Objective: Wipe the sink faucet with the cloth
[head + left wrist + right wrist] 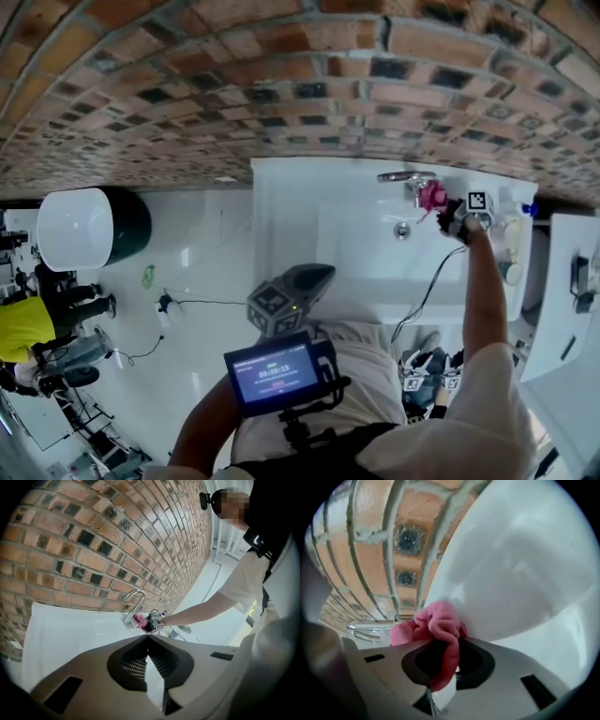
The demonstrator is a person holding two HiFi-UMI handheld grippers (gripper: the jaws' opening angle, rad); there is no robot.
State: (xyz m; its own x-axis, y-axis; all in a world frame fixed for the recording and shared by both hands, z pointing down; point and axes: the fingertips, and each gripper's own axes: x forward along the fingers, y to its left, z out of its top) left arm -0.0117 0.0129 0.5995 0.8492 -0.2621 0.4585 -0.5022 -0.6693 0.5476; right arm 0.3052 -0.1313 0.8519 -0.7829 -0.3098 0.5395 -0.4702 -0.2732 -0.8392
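Jaws of the right gripper (444, 654) are clamped on a pink fleecy cloth (438, 626): a fold runs down between them and the rest bunches up just past the tips. Jaws of the left gripper (147, 638) meet at the tips with nothing between them. It is held low before the person's torso, well apart from the faucet. In the head view, the right gripper (461, 218) is at the end of an outstretched arm, and the cloth (432, 196) presses against the foot of the curved chrome sink faucet (407, 177). The left gripper view agrees, with the cloth (139, 619) touching the base of the faucet (135, 602) arch and the right gripper (153, 622) just beside it. In the right gripper view, a chrome part of the faucet (370, 630) lies just left of the bunch. The faucet stands on the back rim of a white ceramic sink basin (347, 253), with a red-brown brick wall (281, 94) just behind it, so there is little room on that side. The bowl in front is open, with a round metal drain (402, 229) near the faucet. Pale bottles (512, 242) stand on the rim just beyond the right gripper, on the side away from the faucet. A black cable (429, 286) trails from that gripper across the basin front. A small dark screen (274, 374) sits at the person's chest, and a white rounded bin (80, 228) stands on the floor, well apart from the sink.
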